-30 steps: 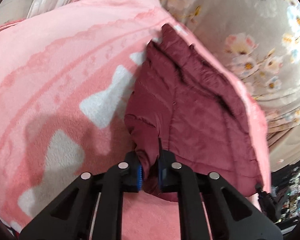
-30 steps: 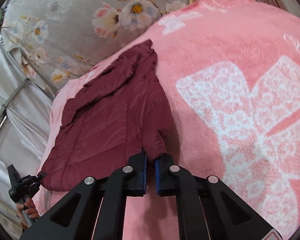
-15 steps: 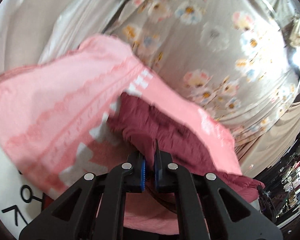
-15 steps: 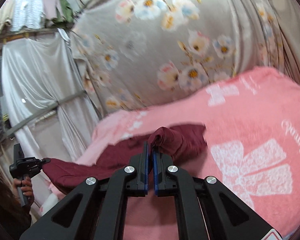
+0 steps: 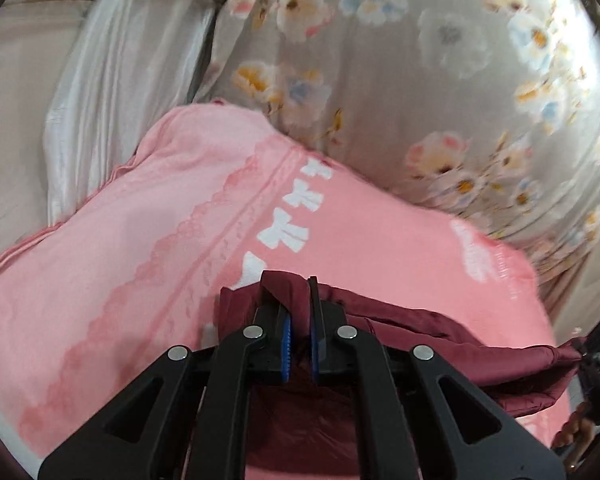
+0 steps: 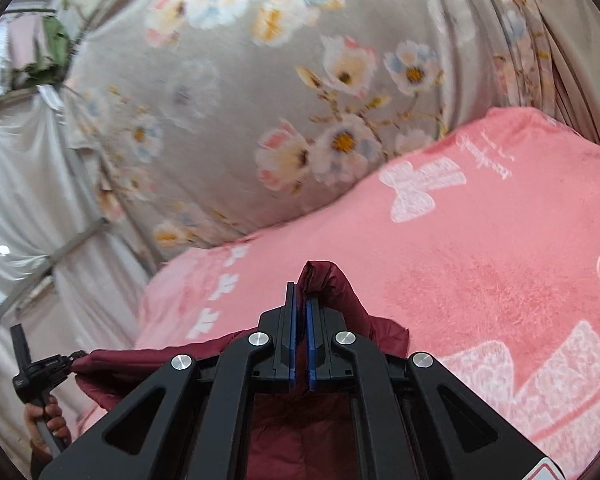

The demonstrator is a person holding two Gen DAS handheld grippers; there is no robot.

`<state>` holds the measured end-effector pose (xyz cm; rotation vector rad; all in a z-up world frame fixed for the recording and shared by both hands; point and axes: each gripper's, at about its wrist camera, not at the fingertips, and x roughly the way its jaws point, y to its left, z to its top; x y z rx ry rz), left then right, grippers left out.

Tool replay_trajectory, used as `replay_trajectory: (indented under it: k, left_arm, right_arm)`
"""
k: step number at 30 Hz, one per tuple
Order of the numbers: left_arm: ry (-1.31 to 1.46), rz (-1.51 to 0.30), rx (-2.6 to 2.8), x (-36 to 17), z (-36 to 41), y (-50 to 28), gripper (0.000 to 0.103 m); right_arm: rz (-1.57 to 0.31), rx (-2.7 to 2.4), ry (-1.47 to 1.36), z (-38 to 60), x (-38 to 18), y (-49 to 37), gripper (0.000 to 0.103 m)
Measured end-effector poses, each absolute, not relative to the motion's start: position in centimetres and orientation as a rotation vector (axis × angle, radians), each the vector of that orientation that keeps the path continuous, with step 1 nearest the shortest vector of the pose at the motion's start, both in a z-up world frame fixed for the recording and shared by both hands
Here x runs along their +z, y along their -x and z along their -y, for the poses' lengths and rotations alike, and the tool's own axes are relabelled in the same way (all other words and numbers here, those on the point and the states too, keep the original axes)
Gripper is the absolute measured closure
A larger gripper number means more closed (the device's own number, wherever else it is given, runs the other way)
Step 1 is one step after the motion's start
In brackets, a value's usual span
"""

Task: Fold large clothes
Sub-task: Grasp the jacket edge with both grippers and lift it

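Maroon quilted fabric fills the lower middle of the left wrist view: a padded jacket (image 5: pixel 440 332), lifted off a pink fleece blanket (image 5: pixel 148 248) printed with white bows. The left gripper (image 5: pixel 298 308) has its two black fingers, with blue pads, closed tightly on a bunched corner of the jacket. From that pinch the cloth runs away to the right in a long sagging band, ending at the far right edge, where a hand on the other gripper's handle is just visible. A grey floral curtain (image 5: pixel 440 60) hangs behind the bed.

In the right wrist view, the right gripper (image 6: pixel 301 300) is likewise clamped shut on a folded peak of the maroon jacket (image 6: pixel 340 292). Here the fabric stretches leftward, low across the frame, to the left gripper, seen small at the left edge with the person's hand (image 6: pixel 46 424) around its handle.

So the jacket hangs between the two tools, its long axis running side to side, each holding one end above the blanket. Both are equally engaged. Judging from this, the next fold depends on laying that span down evenly.
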<state>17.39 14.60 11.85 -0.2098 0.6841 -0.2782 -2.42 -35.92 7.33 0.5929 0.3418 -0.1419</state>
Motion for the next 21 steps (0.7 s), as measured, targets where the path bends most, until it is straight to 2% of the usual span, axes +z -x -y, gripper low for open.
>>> replay_trajectory:
  k: [5, 11, 21]
  left_arm:
    - [0.136, -0.798, -0.17, 5.5, -11.2, -25.2, 0.097]
    - [0.051, -0.885, -0.101, -1.2, -9.2, -29.0, 0.095]
    - [0.054, -0.866, -0.098, -4.7, -8.2, -30.6, 0.088]
  right_arm:
    - [-0.457, -0.224, -0.615, 37.2, 2.9, -5.8, 0.1]
    - [-0.566, -0.272, -0.632, 38.1, -2.0, -10.5, 0.1]
    - [-0.66, -0.296, -0.66, 38.3, -6.9, -13.0, 0.1]
